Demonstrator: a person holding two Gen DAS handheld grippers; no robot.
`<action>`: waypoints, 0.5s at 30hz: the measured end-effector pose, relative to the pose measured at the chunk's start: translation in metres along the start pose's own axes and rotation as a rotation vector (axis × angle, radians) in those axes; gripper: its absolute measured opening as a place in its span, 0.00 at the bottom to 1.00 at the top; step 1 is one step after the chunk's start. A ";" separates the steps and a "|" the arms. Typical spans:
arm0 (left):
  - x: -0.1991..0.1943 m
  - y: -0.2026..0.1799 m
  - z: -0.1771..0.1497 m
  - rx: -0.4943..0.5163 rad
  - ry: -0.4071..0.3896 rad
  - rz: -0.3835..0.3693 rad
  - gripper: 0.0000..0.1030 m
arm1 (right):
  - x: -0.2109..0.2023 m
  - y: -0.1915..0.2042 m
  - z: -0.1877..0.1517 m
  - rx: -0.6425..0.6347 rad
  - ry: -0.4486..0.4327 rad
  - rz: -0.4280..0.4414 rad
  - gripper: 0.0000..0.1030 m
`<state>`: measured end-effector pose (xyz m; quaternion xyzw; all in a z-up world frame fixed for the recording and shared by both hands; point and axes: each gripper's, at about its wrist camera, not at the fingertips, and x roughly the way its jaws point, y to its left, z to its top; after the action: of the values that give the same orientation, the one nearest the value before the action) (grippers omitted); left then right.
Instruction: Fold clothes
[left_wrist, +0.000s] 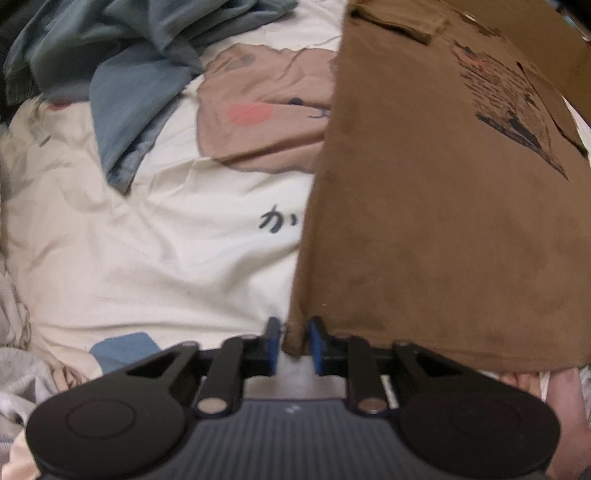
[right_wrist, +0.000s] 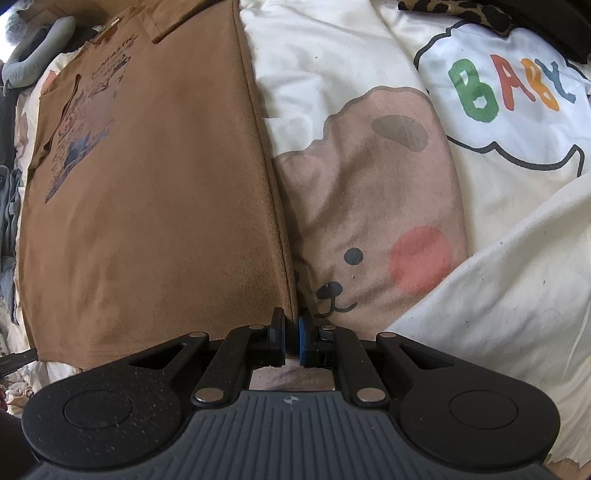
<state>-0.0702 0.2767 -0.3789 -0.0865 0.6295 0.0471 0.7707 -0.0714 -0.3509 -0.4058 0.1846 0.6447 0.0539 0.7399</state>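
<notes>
A brown T-shirt with a dark printed graphic lies spread on a cream bedspread. My left gripper is shut on the shirt's near left hem corner. In the right wrist view the same brown T-shirt fills the left half. My right gripper is shut on its near right hem corner, at the folded side edge. The far sleeves and collar lie flat at the top of both views.
The cream bedspread carries a bear print and a "BABY" cloud. A heap of blue-grey clothes lies at the far left. A leopard-print fabric sits at the far right edge.
</notes>
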 end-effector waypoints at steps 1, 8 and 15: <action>-0.002 -0.001 0.000 0.011 -0.002 0.003 0.07 | -0.001 0.000 0.000 0.001 -0.003 0.001 0.04; -0.033 0.010 0.001 -0.024 -0.008 -0.064 0.05 | -0.022 0.010 0.007 -0.058 -0.011 -0.001 0.03; -0.071 0.043 -0.002 -0.067 -0.006 -0.122 0.04 | -0.055 0.012 0.010 -0.078 -0.022 0.007 0.03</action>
<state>-0.0941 0.3216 -0.3131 -0.1500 0.6190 0.0214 0.7706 -0.0686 -0.3591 -0.3494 0.1584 0.6333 0.0796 0.7533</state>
